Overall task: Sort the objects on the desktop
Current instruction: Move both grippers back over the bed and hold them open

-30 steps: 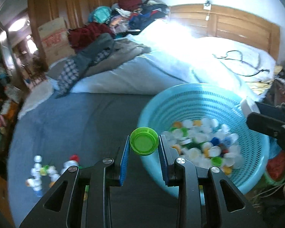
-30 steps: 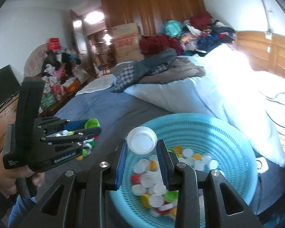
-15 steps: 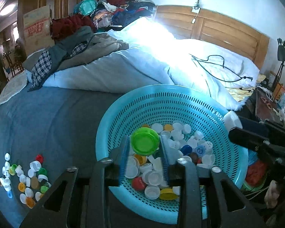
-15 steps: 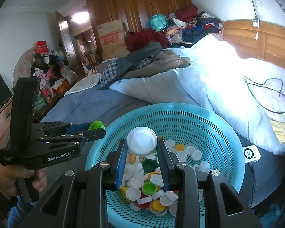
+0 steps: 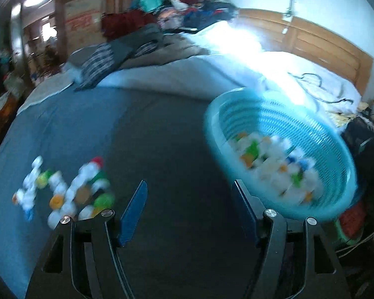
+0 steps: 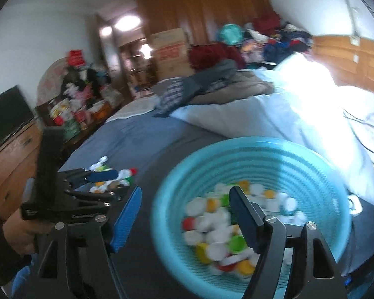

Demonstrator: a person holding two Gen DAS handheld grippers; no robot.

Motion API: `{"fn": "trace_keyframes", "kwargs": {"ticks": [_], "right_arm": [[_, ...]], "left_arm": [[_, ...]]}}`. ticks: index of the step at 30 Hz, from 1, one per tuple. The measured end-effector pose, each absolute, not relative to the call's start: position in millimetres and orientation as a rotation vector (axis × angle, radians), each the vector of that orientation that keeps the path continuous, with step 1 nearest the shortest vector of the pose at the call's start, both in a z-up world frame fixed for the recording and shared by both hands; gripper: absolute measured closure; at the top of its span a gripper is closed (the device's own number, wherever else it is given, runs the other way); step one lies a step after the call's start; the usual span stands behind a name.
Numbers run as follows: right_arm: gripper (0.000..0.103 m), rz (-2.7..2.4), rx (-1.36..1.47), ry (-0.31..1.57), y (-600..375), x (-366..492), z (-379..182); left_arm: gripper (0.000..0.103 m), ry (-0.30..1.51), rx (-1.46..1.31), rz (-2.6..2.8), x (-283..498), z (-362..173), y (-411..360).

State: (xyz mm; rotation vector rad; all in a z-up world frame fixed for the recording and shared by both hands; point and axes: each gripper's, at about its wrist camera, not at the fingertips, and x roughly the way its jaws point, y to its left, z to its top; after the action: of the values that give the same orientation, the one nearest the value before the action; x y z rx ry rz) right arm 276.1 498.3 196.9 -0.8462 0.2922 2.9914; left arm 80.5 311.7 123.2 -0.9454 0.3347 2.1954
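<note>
A turquoise perforated basket (image 5: 336, 154) (image 6: 311, 164) sits on the grey-blue bed and holds many white and coloured bottle caps (image 5: 274, 164) (image 6: 217, 224). A loose cluster of caps (image 5: 69, 189) (image 6: 107, 174) lies on the bed to its left. My left gripper (image 5: 188, 199) is open and empty, over the bed between the cluster and the basket; it also shows in the right wrist view (image 6: 99, 182). My right gripper (image 6: 184, 204) is open and empty, at the basket's near left rim. Both views are motion-blurred.
A white duvet (image 5: 212, 74) and a pile of clothes (image 5: 137, 42) lie across the far side of the bed, with a black cable (image 5: 319, 87) near the wooden headboard (image 5: 324, 42). A wooden dresser (image 6: 10, 154) with a screen stands at the left.
Both grippers opened and let go of their caps, the green one and the white one, over the basket. Both grippers then swung left, so the basket now lies to the right.
</note>
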Motion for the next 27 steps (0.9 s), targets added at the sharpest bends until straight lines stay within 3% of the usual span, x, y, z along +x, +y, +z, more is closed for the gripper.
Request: {"fn": "trace_keyframes", "kwargs": {"ticks": [4,11,15,20,22,24,27], "right_arm": [[0.011,3.068,-0.893,0.206,452,265,185],[0.007,3.119,-1.101,0.125,390,224,129],[0.006,3.078,-1.237,0.104,375,189,88],[0.006,2.999,-1.332,0.102,368,144,55],[0.003,2.962,-1.333,0.124,369,130,48],[0.000,2.888,-1.331,0.090,370,118,37],[0.000,2.797,-1.450,0.129,372,102,11]], "left_arm": [[0.039,0.326,-1.049,2.267,70,93,255],[0.039,0.232,-1.237,2.395,39,47,181],[0.039,0.273,-1.272,2.394,35,23,176],[0.024,0.254,-1.229,2.459,41,13,176],[0.011,0.287,-1.221,2.537,46,9,178],[0.005,0.292,-1.241,2.581,45,8,180],[0.001,0.264,-1.211,2.610,45,4,179]]}}
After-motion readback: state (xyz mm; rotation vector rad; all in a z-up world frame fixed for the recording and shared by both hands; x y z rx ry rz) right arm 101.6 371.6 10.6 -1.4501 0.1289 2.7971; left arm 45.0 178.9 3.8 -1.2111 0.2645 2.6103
